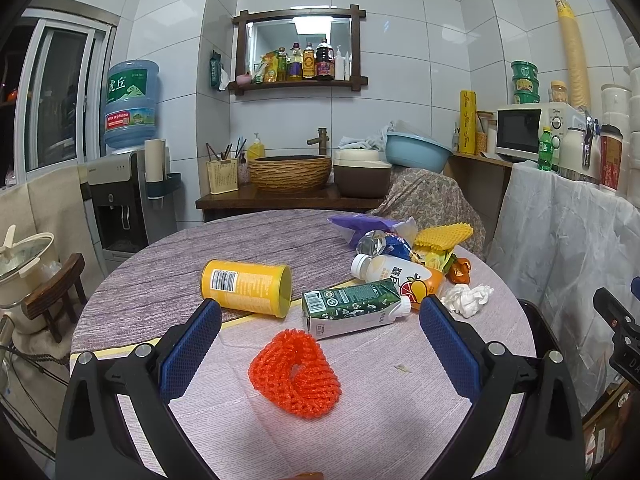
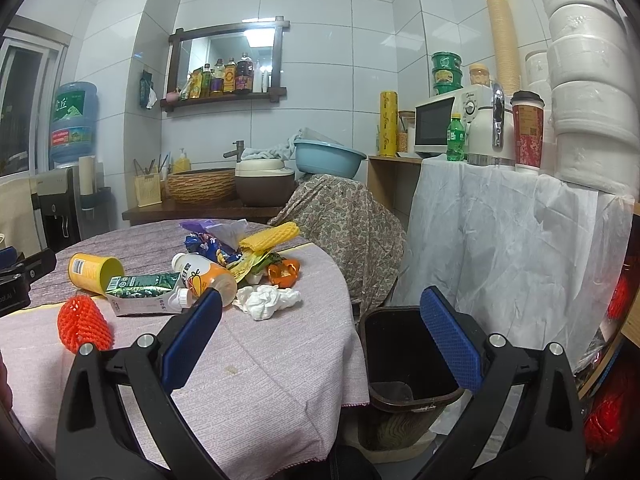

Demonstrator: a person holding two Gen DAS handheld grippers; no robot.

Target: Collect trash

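Trash lies on a round table [image 1: 400, 400]: an orange foam net [image 1: 294, 372], a green and white carton [image 1: 352, 310], a yellow can [image 1: 248, 287] on its side, an orange juice bottle [image 1: 400, 276], crumpled tissue [image 1: 466, 298], and a pile of wrappers [image 1: 400, 236]. My left gripper [image 1: 318, 320] is open above the table, the orange net between its fingers and a little short of the tips. My right gripper [image 2: 320, 310] is open and empty over the table's right edge, above a dark trash bin [image 2: 404, 360]. The net [image 2: 84, 322], carton [image 2: 140, 292] and tissue [image 2: 266, 300] also show there.
A sink counter [image 1: 288, 196] with a woven basin stands behind the table. A cloth-covered chair [image 2: 344, 228] is at the back right. A white-draped shelf [image 2: 500, 240] with microwave, cups and bottles is on the right. A water dispenser [image 1: 120, 200] is at left.
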